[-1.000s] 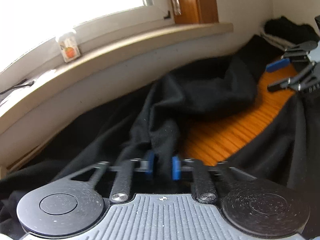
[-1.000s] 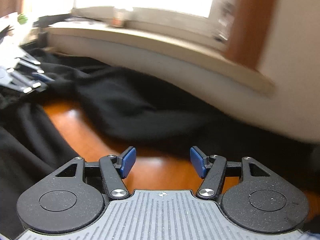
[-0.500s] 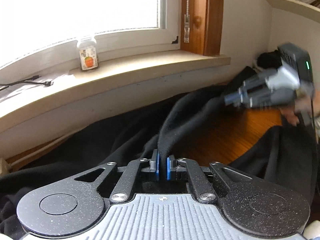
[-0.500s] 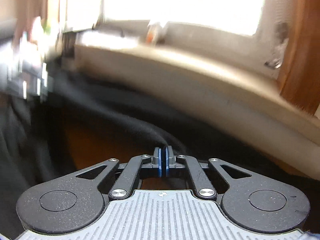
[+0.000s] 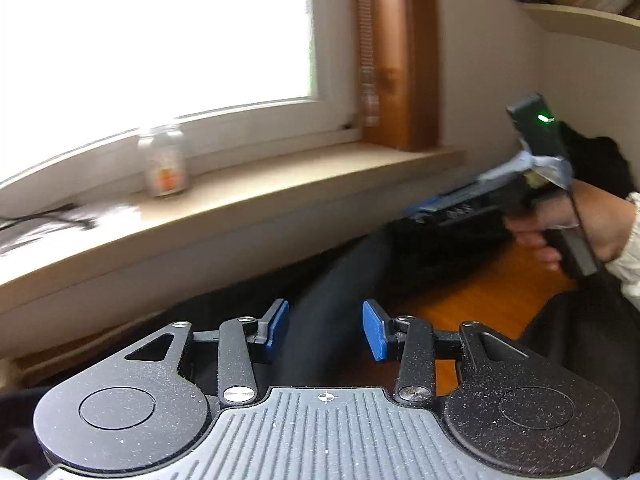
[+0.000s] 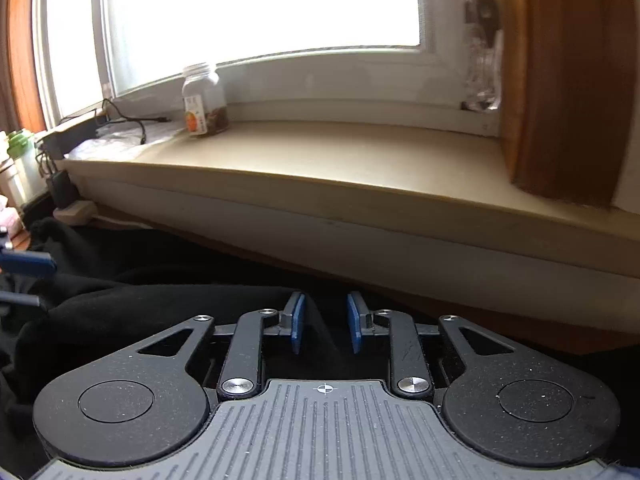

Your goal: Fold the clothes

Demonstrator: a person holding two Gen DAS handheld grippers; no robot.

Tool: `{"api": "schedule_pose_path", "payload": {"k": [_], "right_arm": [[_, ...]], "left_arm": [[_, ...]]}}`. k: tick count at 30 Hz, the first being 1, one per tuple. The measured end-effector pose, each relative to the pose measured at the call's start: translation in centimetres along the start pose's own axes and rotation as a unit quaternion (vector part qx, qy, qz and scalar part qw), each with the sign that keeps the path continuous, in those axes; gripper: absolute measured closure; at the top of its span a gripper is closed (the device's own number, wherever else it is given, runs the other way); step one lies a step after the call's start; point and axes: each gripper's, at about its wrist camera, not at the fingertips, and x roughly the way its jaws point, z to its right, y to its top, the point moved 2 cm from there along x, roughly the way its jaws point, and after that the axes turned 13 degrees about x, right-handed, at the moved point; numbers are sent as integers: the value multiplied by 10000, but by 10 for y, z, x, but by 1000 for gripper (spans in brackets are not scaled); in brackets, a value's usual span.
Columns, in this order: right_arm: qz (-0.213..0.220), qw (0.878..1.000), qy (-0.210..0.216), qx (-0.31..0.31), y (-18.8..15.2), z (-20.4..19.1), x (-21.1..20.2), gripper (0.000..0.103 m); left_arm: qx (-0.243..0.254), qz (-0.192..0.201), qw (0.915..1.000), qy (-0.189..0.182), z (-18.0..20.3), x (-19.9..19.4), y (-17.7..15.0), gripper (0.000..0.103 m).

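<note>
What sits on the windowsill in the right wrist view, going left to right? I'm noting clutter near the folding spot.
Green-capped bottle → black cable → jar → wooden frame.

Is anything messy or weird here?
Yes. The black garment lies bunched and rumpled on the wooden table, not flat or folded. It runs between the opening pads of both the left gripper and right gripper. The jar stands upright on the sill.

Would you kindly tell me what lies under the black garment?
An orange-brown wooden tabletop shows bare beside the black garment. The cloth covers whatever else lies beneath it.
</note>
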Motion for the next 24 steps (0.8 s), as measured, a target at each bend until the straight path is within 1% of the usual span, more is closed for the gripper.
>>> {"api": "schedule_pose_path", "payload": {"k": [2, 4, 6, 7, 8, 10, 11, 14, 16, 17, 19, 20, 21, 22, 24], "right_arm": [[-10, 10000, 5, 55, 0, 9, -5, 75], [-33, 10000, 6, 54, -2, 14, -10, 75], [-72, 9999, 77, -30, -5, 15, -15, 70], [-84, 9998, 114, -101, -7, 15, -19, 65], [-97, 9997, 153, -180, -10, 13, -22, 59], [-135, 9991, 244, -333, -17, 9, -28, 55], [-125, 9986, 296, -409, -19, 5, -29, 55], [-67, 9970, 470, -611, -24, -9, -28, 55], [-73, 9945, 650, -820, -26, -22, -23, 55], [-109, 9918, 695, -1071, -29, -30, -18, 55], [-105, 9847, 479, -1671, -35, -47, -5, 56], [-97, 9815, 362, -1878, -37, -52, 1, 56], [-88, 9781, 246, -2064, -39, -57, 7, 56], [-55, 9760, 184, -2168, -39, -60, 12, 57], [11, 9732, 116, -2296, -36, -64, 21, 57]], "left_arm": [[232, -31, 9996, -157, 17, 15, 6, 71], [579, -227, 9980, -86, 32, 36, 7, 71], [919, -461, 9944, 257, 36, 54, 7, 66], [1088, -578, 9914, 436, 37, 63, 7, 66], [1112, -571, 9908, 511, 33, 65, 8, 66], [1118, -521, 9904, 632, 22, 68, 11, 74], [1031, -519, 9909, 685, 13, 68, 12, 78], [734, -523, 9924, 840, -17, 69, 15, 79], [518, -634, 9937, 769, -35, 72, 15, 79], [432, -674, 9936, 793, -42, 72, 13, 79], [282, -622, 9944, 801, -48, 63, 8, 79], [207, -591, 9948, 804, -50, 59, 6, 77], [129, -535, 9957, 744, -49, 52, 4, 71], [51, -475, 9966, 676, -48, 46, 2, 67], [47, -358, 9978, 553, -40, 34, 0, 59]]}}
